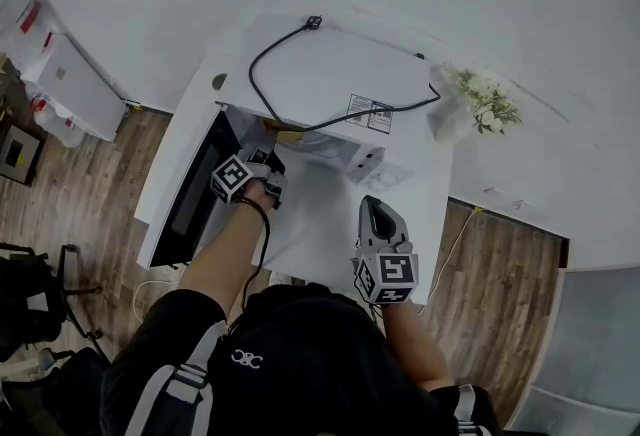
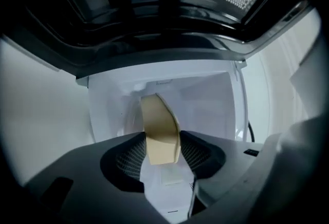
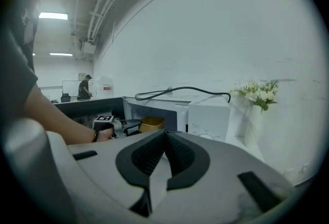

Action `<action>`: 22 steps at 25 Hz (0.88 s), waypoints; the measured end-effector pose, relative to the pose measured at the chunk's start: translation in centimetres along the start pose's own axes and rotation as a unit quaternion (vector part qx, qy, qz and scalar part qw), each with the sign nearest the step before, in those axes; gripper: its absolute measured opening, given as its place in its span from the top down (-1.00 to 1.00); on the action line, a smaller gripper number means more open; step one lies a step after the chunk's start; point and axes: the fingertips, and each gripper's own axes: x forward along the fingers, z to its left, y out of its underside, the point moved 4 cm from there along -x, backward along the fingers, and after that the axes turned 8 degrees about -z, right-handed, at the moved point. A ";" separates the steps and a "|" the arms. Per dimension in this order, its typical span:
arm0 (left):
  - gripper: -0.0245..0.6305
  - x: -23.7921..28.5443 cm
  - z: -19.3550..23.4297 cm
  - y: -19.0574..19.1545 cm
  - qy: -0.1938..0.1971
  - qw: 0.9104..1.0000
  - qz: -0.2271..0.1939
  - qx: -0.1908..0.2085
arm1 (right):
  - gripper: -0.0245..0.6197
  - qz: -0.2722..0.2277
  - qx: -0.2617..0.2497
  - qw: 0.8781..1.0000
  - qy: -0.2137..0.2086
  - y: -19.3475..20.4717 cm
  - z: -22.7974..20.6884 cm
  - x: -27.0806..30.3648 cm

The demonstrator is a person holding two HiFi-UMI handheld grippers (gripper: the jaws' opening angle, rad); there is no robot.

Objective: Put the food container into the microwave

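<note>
The right gripper [image 3: 164,140] is hanging nearest the person, above the white table [image 1: 320,234], with its fingers pressed together on nothing. Just beyond it the left gripper [image 2: 162,152] is pointing level into the microwave [image 1: 340,74] and pinching the wall of the tan food container [image 2: 160,125] between its pads. The container is sitting at the mouth of the white cavity, beside the open door [image 1: 190,199]. The insertion step seems to be the one in hand. The next move is probably calling for a level push deeper, a gentle lowering onto the cavity floor, then spreading the fingers and backing straight out clear of the door. From the head view the microwave's top and the left gripper are hiding most of the container, so how far inside it is cannot be told. From the left gripper view it is showing edge-on, so its contents and its clearance above the floor are staying unclear. Farther off, a black cord [image 1: 300,34] is lying on the microwave's top and white flowers [image 1: 487,102] are standing by the wall.
</note>
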 end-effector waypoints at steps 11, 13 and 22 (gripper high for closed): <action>0.26 2.3 0.8 0.0 -0.067 0.991 0.049 0.107 | 0.91 0.009 0.004 1.000 0.007 0.7 -0.3 -0.6; 0.24 2.2 0.9 -0.3 -0.086 0.986 0.043 0.134 | 0.91 0.010 0.005 1.000 0.007 0.8 -0.3 -0.6; 0.05 0.7 0.4 -1.3 -0.174 0.902 0.076 0.388 | 0.90 0.009 0.005 1.000 -0.007 0.6 0.8 -0.2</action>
